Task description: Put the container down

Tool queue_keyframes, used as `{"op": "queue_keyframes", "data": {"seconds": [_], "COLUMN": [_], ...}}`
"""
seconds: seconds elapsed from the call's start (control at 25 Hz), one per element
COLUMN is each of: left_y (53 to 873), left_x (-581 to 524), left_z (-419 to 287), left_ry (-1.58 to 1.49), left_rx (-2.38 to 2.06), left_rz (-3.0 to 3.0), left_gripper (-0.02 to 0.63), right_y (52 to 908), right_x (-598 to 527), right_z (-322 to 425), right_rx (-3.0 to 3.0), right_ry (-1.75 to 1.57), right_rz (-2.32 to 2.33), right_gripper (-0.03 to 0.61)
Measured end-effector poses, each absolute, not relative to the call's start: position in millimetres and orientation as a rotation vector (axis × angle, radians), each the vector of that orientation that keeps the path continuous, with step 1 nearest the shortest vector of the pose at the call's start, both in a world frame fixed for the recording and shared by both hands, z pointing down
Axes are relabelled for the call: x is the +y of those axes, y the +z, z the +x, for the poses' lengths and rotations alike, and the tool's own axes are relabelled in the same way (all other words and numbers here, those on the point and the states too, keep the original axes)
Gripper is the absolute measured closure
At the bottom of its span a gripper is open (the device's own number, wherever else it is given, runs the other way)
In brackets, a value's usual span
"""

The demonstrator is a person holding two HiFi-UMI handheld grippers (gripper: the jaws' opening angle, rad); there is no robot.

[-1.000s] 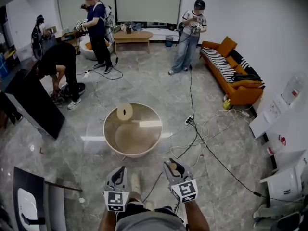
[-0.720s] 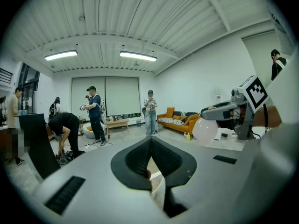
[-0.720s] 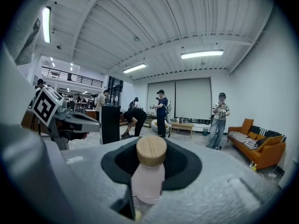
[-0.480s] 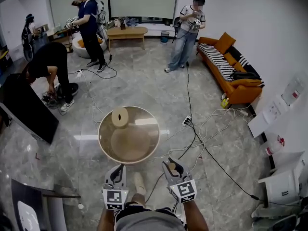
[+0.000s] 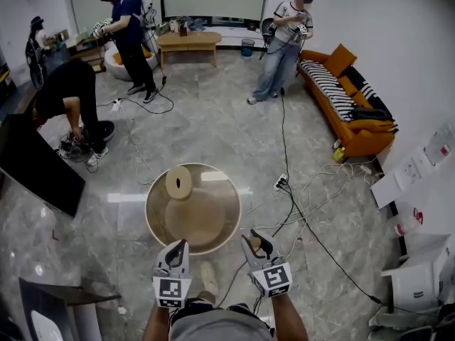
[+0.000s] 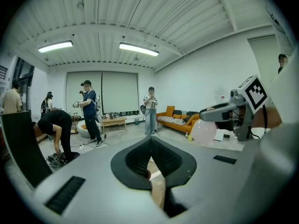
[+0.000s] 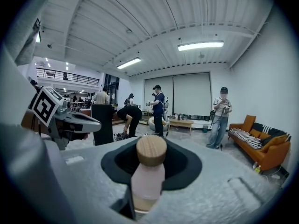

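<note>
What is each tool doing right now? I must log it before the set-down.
Left tool: closed, nothing seen in it.
Right tool: closed on the bottle.

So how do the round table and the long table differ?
The round table is circular and close, just ahead; the long table is rectangular and far across the room. The round table carries one wooden roll; the long table several small things. Both are light wood.
</note>
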State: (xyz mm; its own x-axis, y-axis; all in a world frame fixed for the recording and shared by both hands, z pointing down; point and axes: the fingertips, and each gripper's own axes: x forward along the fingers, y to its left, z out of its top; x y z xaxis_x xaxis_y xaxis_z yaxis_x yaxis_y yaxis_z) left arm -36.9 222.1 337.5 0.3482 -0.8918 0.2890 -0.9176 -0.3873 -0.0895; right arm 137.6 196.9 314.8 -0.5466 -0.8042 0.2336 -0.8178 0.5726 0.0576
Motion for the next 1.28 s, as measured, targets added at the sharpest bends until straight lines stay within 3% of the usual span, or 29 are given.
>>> {"op": "queue_keyframes", "data": {"seconds": [0.48,1.28], "left_y": [347,389], "left_x": [97,-17], "left_z": [-62,-67], "left_ry": [0.490,0.475], "left_rx": [-1.662,-1.669], "left_rz": [2.503,2.432], "left_gripper": [0.596,0.595], "right_y": [330,371], "right_x": [77,-48], "right_z": [115,91], "right_rx": [-2.561,-2.555], "right_ry": [0.127,0.139], "right_rz": [1.351,1.233], "right_gripper": [0.465,0.464]}}
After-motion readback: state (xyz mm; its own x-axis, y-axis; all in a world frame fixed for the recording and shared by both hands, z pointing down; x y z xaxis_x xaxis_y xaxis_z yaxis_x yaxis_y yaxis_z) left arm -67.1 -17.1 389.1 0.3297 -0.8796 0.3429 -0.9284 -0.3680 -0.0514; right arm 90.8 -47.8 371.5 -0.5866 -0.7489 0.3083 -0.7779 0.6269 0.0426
